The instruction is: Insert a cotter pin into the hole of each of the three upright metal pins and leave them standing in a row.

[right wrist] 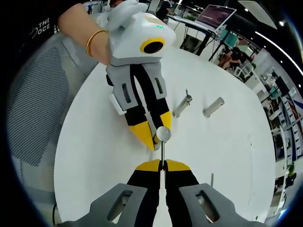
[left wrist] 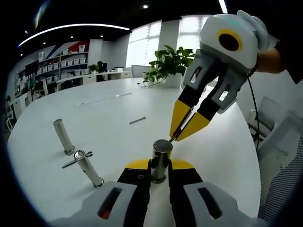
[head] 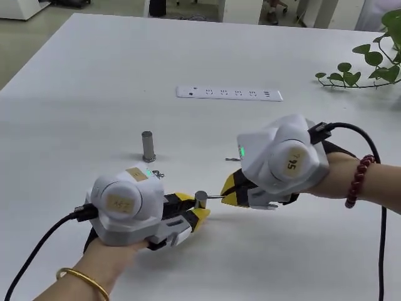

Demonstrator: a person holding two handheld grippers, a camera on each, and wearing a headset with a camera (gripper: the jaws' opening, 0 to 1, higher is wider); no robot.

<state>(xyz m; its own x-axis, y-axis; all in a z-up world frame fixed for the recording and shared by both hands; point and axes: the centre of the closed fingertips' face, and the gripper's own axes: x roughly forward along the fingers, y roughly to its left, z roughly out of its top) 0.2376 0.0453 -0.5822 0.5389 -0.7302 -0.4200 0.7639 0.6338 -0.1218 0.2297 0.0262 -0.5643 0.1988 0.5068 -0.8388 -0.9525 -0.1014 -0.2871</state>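
In my head view the left gripper (head: 195, 207) sits at lower centre of the frame, its yellow-tipped jaws clamped around an upright metal pin (head: 201, 199) that stands on the white table (head: 94, 75). The right gripper (head: 229, 193) comes in from the right with its jaws pinched tight on a thin cotter pin (head: 215, 197). The tip of that pin meets the metal pin near its top, but I cannot tell whether it has entered the hole. In the left gripper view, a second metal pin (left wrist: 88, 168) stands at lower left with a fitted cotter pin (left wrist: 75, 158) through it. A bare third metal pin (left wrist: 63, 136) stands just beyond. A loose cotter pin (left wrist: 138, 120) lies mid-frame on the table, and a power strip (head: 229, 93) lies at upper centre of the head view.
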